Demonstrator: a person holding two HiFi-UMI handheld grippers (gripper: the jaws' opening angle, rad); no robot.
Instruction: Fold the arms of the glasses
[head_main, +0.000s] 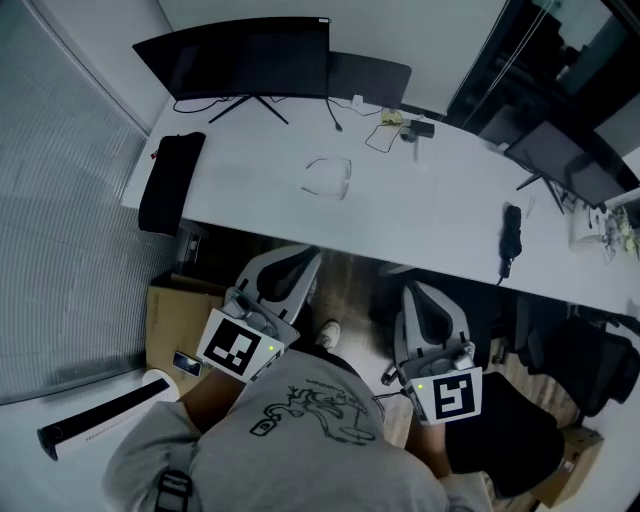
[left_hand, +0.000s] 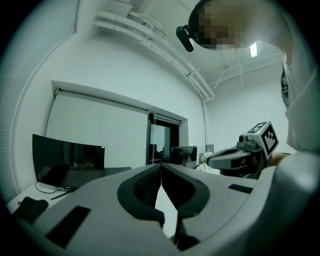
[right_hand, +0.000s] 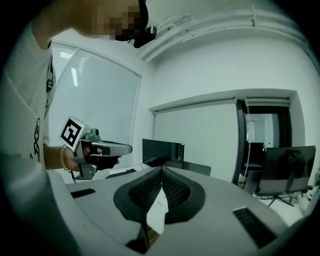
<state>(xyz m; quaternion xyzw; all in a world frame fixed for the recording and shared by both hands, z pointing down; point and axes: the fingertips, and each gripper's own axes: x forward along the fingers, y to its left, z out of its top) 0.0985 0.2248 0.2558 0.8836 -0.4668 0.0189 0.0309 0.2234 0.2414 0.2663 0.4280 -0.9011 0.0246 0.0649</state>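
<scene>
Head view. The left gripper (head_main: 296, 268) and right gripper (head_main: 428, 302) were held side by side below the near edge of the white desk (head_main: 440, 210), each pointing toward it. Both pairs of jaws stood pressed together at the tips, with nothing between them. The glasses (head_main: 328, 178) lay near the middle of the desk, well apart from both grippers, arms seemingly unfolded. Behind the glasses stood a monitor (head_main: 240, 60). A black case (head_main: 170, 180) lay at the desk's left end, and a second monitor (head_main: 570, 165) stood at the right.
</scene>
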